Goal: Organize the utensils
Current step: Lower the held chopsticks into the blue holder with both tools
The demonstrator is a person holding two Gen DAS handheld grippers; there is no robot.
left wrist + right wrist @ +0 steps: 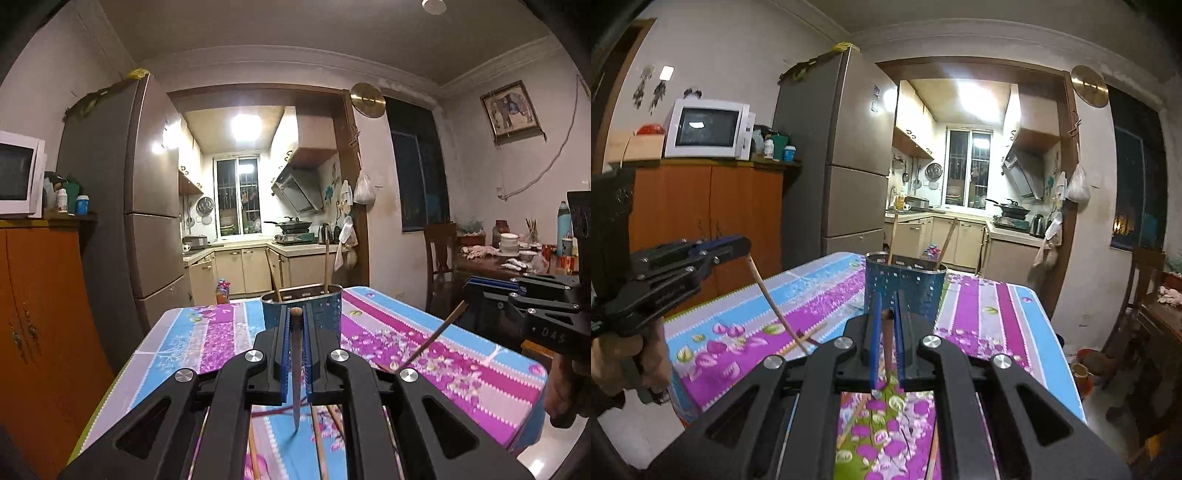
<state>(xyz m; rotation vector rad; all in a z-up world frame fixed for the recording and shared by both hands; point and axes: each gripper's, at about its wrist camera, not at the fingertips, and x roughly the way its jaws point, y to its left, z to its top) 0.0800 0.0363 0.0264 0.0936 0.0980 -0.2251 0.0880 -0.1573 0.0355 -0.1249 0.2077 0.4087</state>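
Above the floral tablecloth (207,332), one chopstick (295,369) is clenched in the left gripper (295,314); another chopstick (887,347) is clenched in the right gripper (886,299). Two more are stood in the blue perforated holder (905,288); several are left on the cloth.

Both grippers raised, jaws clamped.
Left gripper (295,314) points roughly level, pinching a chopstick (296,369) that hangs down. Right gripper (886,299) tilts slightly down, likewise gripping a chopstick (886,347); a hand (646,354) holds the left handle.
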